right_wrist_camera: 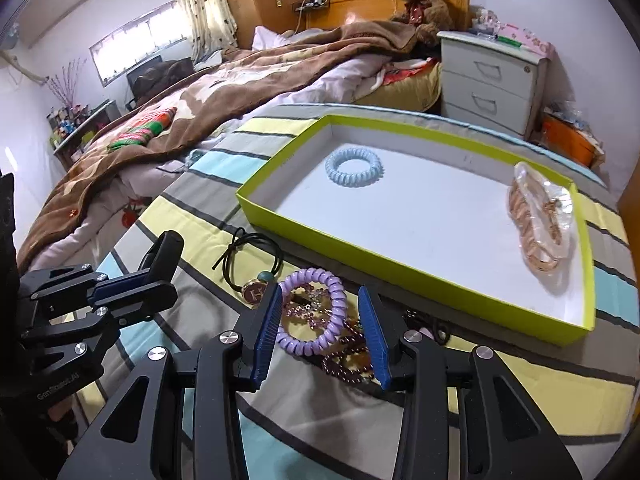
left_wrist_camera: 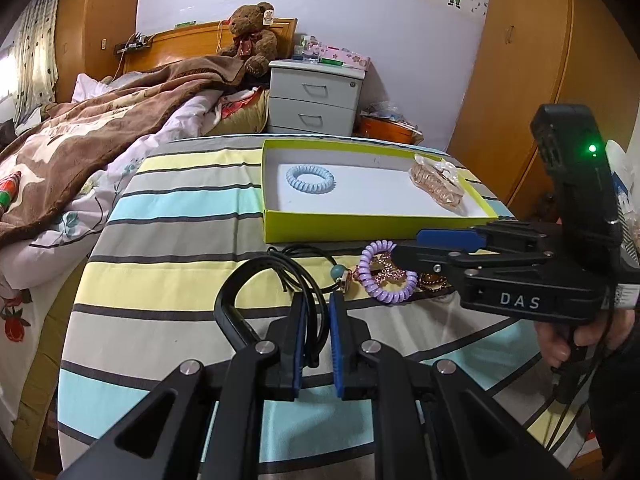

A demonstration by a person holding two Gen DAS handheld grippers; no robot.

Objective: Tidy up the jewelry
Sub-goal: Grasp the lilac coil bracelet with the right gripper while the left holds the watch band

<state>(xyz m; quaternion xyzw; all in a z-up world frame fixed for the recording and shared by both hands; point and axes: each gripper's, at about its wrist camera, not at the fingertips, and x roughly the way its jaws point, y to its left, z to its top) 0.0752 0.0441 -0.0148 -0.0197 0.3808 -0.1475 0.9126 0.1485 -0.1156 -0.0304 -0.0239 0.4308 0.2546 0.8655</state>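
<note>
We see the left gripper (left_wrist_camera: 316,332) w/ fingers narrowly apart, black cords of a hair tie (right_wrist_camera: 250,256) running between them; can't tell if they pinch. The right gripper (right_wrist_camera: 320,332) has fingers wide apart, straddling a purple coil hair tie (right_wrist_camera: 312,312) and a rhinestone clip (right_wrist_camera: 306,306) on the striped table (left_wrist_camera: 168,240). Just beyond, the green-edged box (right_wrist_camera: 400,276) holds a blue coil tie (right_wrist_camera: 354,168) at far left & a pink claw clip (right_wrist_camera: 538,220) at right.
</note>
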